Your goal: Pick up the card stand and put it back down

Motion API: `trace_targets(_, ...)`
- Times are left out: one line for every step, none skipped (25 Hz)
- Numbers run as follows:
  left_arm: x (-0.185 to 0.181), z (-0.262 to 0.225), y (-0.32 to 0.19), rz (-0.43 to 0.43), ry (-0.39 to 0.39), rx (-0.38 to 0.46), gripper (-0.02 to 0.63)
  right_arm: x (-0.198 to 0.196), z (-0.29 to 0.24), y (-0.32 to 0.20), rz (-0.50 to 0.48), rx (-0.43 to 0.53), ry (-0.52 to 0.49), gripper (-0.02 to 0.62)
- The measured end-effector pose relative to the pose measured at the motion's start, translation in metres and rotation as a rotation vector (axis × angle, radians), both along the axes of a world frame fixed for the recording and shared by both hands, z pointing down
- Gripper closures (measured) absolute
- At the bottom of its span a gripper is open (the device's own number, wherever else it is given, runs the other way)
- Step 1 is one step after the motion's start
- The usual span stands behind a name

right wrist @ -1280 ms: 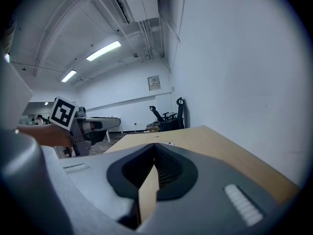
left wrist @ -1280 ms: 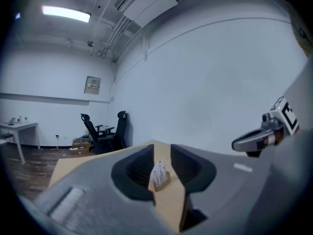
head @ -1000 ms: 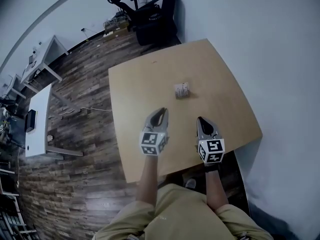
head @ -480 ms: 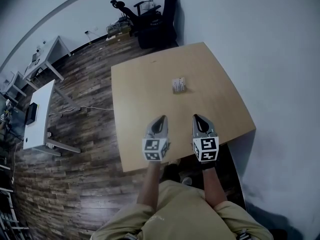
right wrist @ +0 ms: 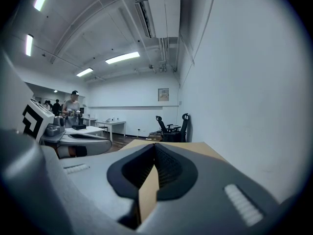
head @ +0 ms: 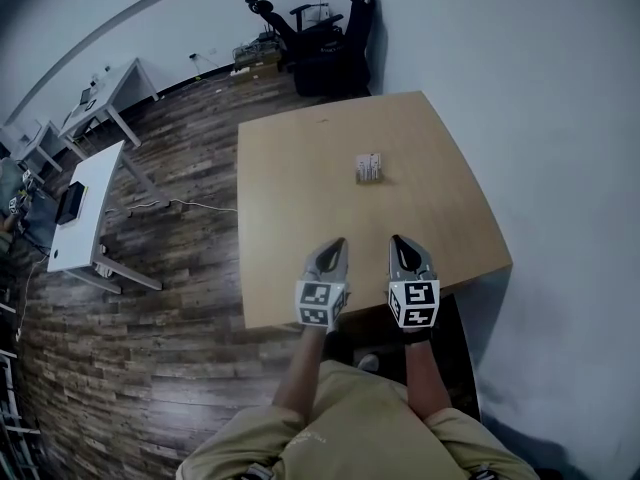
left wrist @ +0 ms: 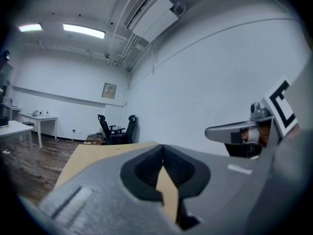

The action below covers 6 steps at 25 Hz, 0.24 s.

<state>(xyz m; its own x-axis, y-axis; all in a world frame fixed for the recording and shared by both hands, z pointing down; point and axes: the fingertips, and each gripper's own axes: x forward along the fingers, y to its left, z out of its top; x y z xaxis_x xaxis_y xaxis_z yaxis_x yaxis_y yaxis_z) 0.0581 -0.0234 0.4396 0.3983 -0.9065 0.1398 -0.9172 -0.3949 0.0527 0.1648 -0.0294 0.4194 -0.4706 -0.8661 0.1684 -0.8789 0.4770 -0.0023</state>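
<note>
Head view: small boxy card stand [head: 368, 167] on the smooth pale wood tabletop [head: 290, 198], well apart from left tongs [head: 336, 245] and right tongs [head: 398, 241] at the near edge. Dark plank floor [head: 170, 258], black office chairs [head: 325, 43].
Left gripper view: matte grey, ribbed black inner faces, tips together, empty.
Right gripper view: same, closed, empty; only here a distant person [right wrist: 73, 104].

The card stand [head: 369, 168] is a small, pale block with a bit of red on it. It sits on the light wooden table [head: 290, 228], a little past the middle toward 12 o'clock. It is nearer the 3 o'clock edge than the 9 o'clock edge. It looks too small to make out more.
</note>
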Motion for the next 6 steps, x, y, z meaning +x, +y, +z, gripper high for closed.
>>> trace_targets(-0.001, 0.0, 0.003, -0.003, 0.003, -0.004, 0.604, -0.001, 0.0, 0.003, -0.002, -0.001, 0.001, 0.591)
trace_targets(-0.002, -0.001, 0.006, -0.003, 0.007, -0.007, 0.604, 0.0, -0.002, 0.005, -0.003, -0.003, 0.003, 0.591)
trace_targets(-0.001, -0.003, 0.008, -0.001, 0.009, -0.011, 0.604, 0.001, -0.004, 0.006, -0.001, -0.004, 0.008, 0.591)
trace_targets(0.001, -0.004, 0.009, 0.005, 0.011, -0.016, 0.604, 0.004, -0.007, 0.008, 0.003, -0.006, 0.013, 0.591)
trace_targets(0.005, -0.005, 0.01, 0.012, 0.012, -0.022, 0.604, 0.009, -0.01, 0.009, 0.01, -0.008, 0.019, 0.591)
trace_targets(0.008, -0.007, 0.011, 0.021, 0.014, -0.028, 0.605, 0.014, -0.013, 0.011, 0.018, -0.01, 0.025, 0.591)
